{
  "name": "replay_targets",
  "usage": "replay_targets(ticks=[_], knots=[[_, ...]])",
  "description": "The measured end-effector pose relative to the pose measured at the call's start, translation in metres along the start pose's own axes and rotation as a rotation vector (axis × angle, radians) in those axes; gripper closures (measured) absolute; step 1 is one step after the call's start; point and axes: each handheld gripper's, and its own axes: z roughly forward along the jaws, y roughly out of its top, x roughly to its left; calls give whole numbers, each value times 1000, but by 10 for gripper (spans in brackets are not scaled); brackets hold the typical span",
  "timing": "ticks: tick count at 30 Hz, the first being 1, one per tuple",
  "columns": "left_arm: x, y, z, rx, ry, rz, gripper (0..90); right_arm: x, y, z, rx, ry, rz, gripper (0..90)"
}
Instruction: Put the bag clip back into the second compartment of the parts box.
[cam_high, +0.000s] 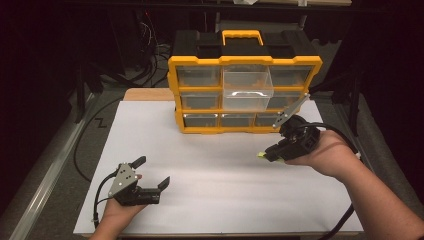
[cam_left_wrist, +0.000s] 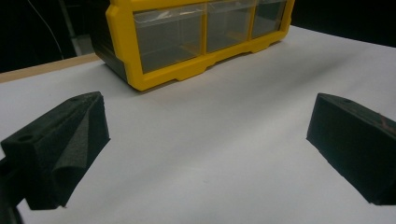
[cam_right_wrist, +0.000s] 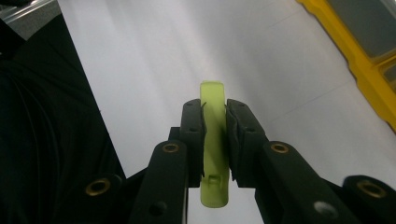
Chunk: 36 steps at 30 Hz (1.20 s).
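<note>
My right gripper (cam_high: 266, 154) hangs above the white table at the right, in front of the organizer, and is shut on a thin yellow-green plastic piece (cam_right_wrist: 214, 140) that stands on edge between the two black jaws. Its tip (cam_high: 261, 155) pokes out to the left in the high view. A yellow and black drawer organizer (cam_high: 244, 95) stands at the back centre, with one clear drawer (cam_high: 247, 89) of the middle column pulled out. My left gripper (cam_high: 151, 172) rests low at the front left, jaws wide open and nothing between them; its black pads (cam_left_wrist: 65, 144) frame bare table.
The white table top (cam_high: 210, 175) spreads between the two grippers. A wooden strip (cam_high: 147, 94) shows at its back left edge. Cables (cam_high: 85, 150) trail over the dark floor to the left. The organizer's bottom row of clear drawers (cam_left_wrist: 196, 32) faces the left gripper.
</note>
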Motion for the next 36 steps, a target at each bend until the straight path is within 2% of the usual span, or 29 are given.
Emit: replay_targets(ticks=[24, 36], knots=[[0, 0, -1, 2, -2, 5, 3, -2, 29, -44, -21, -23, -11, 790], [1, 0, -2, -3, -1, 0, 3, -5, 53, -68, -21, -43, -28, 791]])
